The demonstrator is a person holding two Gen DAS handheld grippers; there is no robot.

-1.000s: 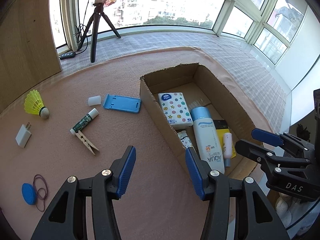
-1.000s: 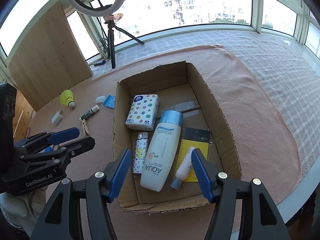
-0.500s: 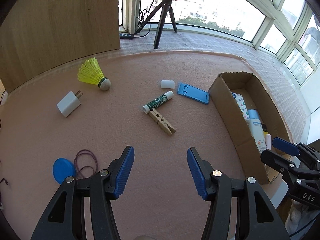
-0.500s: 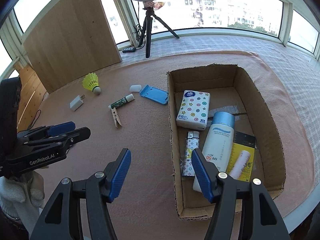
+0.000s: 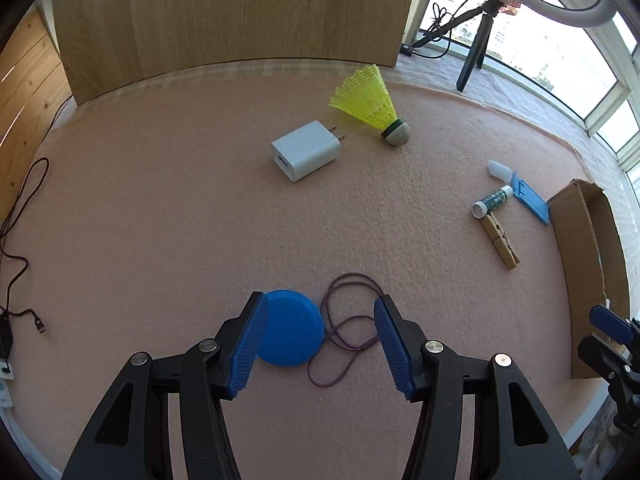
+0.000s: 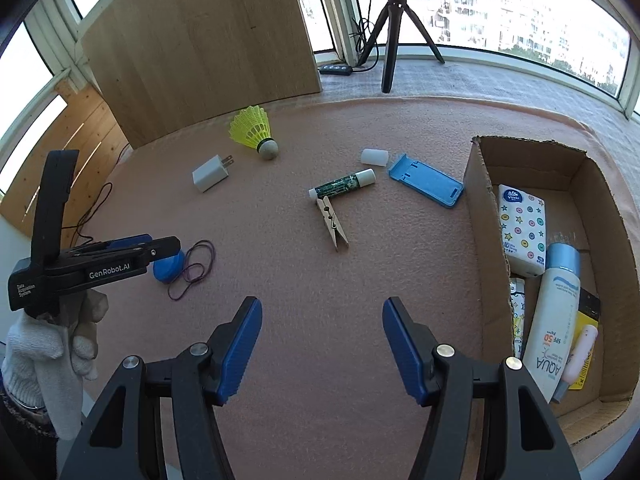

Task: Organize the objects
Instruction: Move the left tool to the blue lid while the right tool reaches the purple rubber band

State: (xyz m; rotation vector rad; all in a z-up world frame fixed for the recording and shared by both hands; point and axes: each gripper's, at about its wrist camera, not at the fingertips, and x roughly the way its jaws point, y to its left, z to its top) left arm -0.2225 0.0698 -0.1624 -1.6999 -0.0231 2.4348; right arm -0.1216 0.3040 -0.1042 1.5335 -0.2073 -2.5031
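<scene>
My left gripper [image 5: 320, 299] hangs open, pointing down over the pink mat. A blue round disc [image 5: 290, 334] lies between its jaws, close to the left pad, with a purple rubber band [image 5: 348, 328] beside it. In the right wrist view that gripper [image 6: 160, 246] hovers just above the disc [image 6: 170, 270]. My right gripper [image 6: 322, 304] is open and holds nothing. It is left of the cardboard box [image 6: 478, 208]. Ahead of it lie a clothespin [image 6: 333, 224], a lip balm tube [image 6: 342, 184], a white cap [image 6: 374, 157] and a blue phone stand [image 6: 426, 184].
A yellow shuttlecock [image 5: 372, 104] and a white charger [image 5: 306, 152] lie further back. The box holds a tissue pack [image 6: 522, 232], a sunscreen bottle [image 6: 552, 328] and small items. A wooden board [image 6: 200, 40] and a tripod [image 6: 390, 32] stand behind. A cable [image 5: 16, 220] trails at the left.
Both grippers have swung left, away from the box. The left one has dropped over the blue disc and rubber band. The right one has moved off the box to bare mat.
</scene>
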